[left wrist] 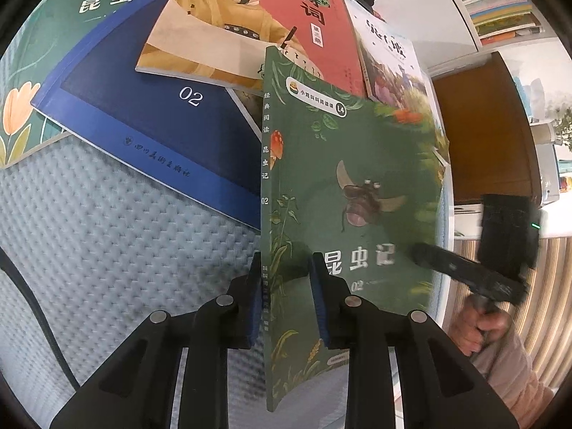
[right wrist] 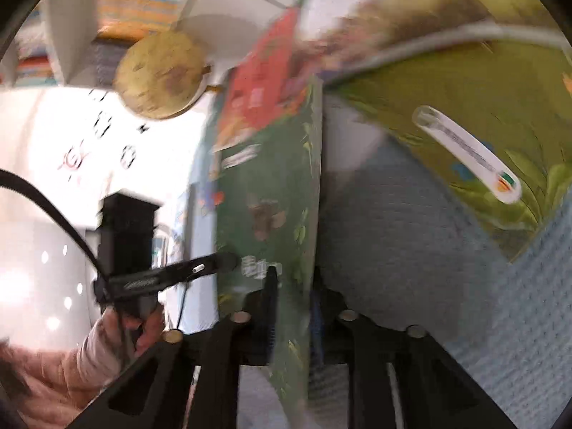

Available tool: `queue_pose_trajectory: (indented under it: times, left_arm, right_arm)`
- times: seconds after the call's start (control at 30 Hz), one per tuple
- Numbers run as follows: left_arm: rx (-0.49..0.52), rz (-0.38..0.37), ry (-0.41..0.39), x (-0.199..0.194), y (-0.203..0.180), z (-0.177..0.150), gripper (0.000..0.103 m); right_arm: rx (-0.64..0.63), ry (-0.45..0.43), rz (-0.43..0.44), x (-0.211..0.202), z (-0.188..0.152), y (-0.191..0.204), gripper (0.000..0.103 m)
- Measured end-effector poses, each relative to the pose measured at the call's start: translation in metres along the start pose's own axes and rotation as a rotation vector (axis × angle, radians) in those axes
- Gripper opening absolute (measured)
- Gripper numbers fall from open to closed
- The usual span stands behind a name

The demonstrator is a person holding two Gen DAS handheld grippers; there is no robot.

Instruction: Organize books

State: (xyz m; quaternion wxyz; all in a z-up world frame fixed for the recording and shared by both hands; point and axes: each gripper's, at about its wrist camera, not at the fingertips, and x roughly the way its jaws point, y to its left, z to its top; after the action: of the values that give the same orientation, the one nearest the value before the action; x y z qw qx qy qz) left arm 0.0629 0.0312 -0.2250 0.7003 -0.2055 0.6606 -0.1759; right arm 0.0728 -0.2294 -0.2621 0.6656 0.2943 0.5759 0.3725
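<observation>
A dark green insect book stands upright on edge over the quilted surface, its spine facing the left wrist camera. My left gripper is shut on it near the spine, blue pads pressed to both covers. The right gripper reaches in from the right and meets the book's far edge. In the blurred right wrist view the same green book sits between my right gripper's fingers, which are shut on it. There the left gripper comes in from the left, held by a hand.
Several books lie fanned behind on the light blue quilted surface: a blue one, a red one, a green tulip one, a white one. A yellow-green book lies right. A bookshelf and a yellow globe stand behind.
</observation>
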Motion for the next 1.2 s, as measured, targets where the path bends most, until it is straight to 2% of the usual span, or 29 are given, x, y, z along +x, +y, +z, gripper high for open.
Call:
queue_pose_trajectory:
  times: [0.03, 0.07, 0.13, 0.17, 0.23, 0.33, 0.5, 0.93, 1.2]
  left_arm:
    - [0.007, 0.015, 0.002, 0.0, -0.003, 0.0, 0.025]
    - [0.015, 0.054, 0.007, -0.001, -0.009, 0.001, 0.025]
    - [0.032, 0.124, 0.006, -0.004, -0.019, 0.001, 0.024]
    - [0.054, 0.168, -0.002, -0.007, -0.025, 0.001, 0.024]
    - [0.08, 0.198, -0.015, -0.014, -0.029, 0.0, 0.024]
    - [0.052, 0.184, -0.012, -0.026, -0.024, 0.0, 0.024]
    - [0.085, 0.229, -0.055, -0.048, -0.024, -0.001, 0.023]
    - [0.086, 0.187, -0.155, -0.111, -0.02, 0.004, 0.023]
    - [0.07, 0.172, -0.206, -0.148, -0.008, 0.003, 0.023]
  right_arm:
    - [-0.04, 0.002, -0.039, -0.001, 0.0, 0.011, 0.007]
    - [-0.076, 0.013, -0.101, 0.0, 0.0, 0.023, 0.006]
    - [-0.114, 0.021, -0.171, 0.004, -0.002, 0.04, 0.007]
    - [-0.131, 0.023, -0.181, 0.006, -0.003, 0.049, 0.007]
    - [-0.145, 0.02, -0.19, 0.008, -0.004, 0.059, 0.007]
    - [-0.128, 0.003, -0.16, 0.008, -0.006, 0.068, 0.007]
    - [-0.131, -0.017, -0.132, 0.005, 0.0, 0.083, 0.007]
    - [-0.175, -0.085, -0.111, -0.001, 0.012, 0.131, 0.006]
    - [-0.185, -0.112, -0.056, 0.003, 0.021, 0.159, 0.006]
